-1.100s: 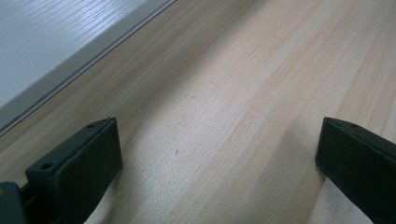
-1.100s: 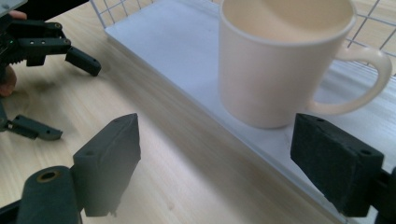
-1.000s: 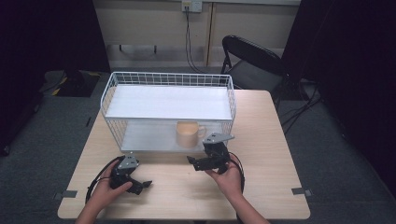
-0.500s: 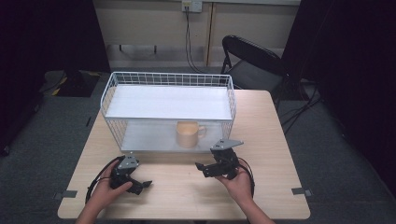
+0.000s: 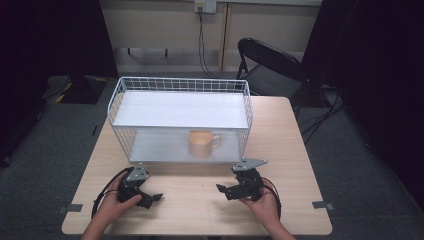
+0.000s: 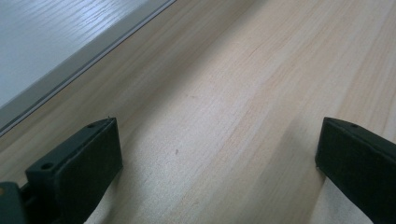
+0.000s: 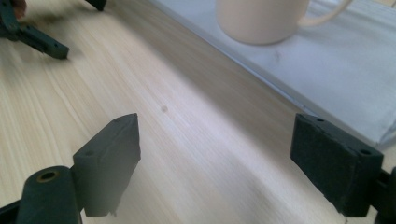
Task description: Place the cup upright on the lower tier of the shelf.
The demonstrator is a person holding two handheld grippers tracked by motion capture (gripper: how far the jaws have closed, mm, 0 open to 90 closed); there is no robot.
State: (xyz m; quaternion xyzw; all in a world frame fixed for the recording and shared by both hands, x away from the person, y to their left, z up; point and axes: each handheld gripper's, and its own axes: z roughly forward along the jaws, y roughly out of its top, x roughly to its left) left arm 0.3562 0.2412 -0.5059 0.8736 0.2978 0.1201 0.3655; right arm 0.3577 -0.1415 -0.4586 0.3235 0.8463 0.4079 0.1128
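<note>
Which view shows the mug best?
High view: the whole mug with its handle, on the wire rack's lower shelf. Right gripper view shows just the mug's base, cropped at the top. Left gripper view looks at tabletop.

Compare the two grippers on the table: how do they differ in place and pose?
The left gripper sits at the table's near left, jaws pointing right; the right gripper sits near right, jaws pointing left. The right lies nearer the mug. Both are open and empty.
</note>
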